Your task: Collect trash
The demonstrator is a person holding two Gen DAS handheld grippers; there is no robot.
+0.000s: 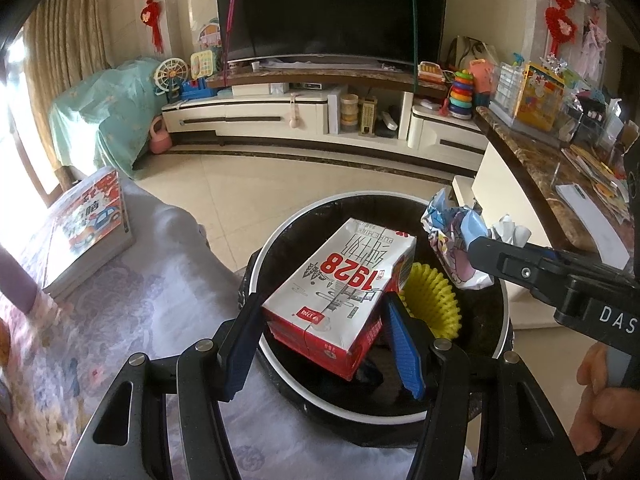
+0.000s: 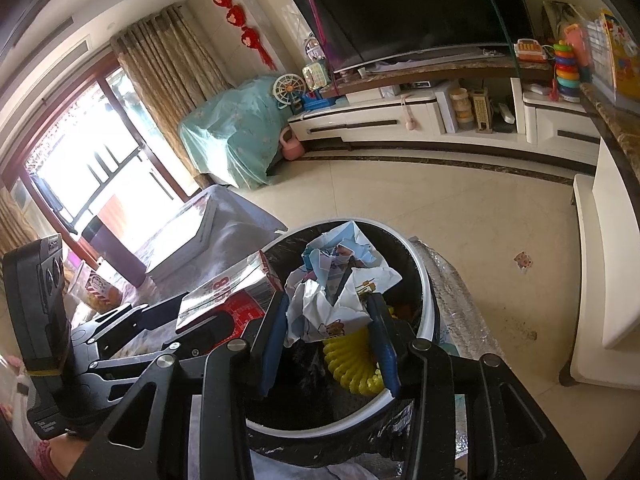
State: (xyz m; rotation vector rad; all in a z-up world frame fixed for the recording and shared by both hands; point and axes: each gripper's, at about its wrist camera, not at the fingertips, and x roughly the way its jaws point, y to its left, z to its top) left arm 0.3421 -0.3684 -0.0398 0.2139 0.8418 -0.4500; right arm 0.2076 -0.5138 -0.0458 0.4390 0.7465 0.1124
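Red and white, the milk carton (image 1: 340,284) sits between the blue pads of the left gripper (image 1: 324,344), above the open mouth of the bin (image 1: 276,240). Both pads press on its sides, so this claw is grasping the carton. The carton is tilted, with its printed face up and one corner low over the dark inside of the bin.

The right gripper (image 2: 328,324) is clenched on a ball of crumpled paper (image 2: 340,292), white with blue and small cartoon prints. In the left wrist view the paper (image 1: 452,240) hangs over the right rim of the bin, at the tip of the black fingers.

Inside the bin, under the paper and beside the carton, lies a yellow ribbed cup (image 1: 434,300). The bin has a white rim and a black liner, and it stands just beside a table with a pale cloth (image 1: 152,300). A flat box (image 1: 88,228) lies on this cloth. A person's hand (image 1: 604,392) holds the right gripper's handle.
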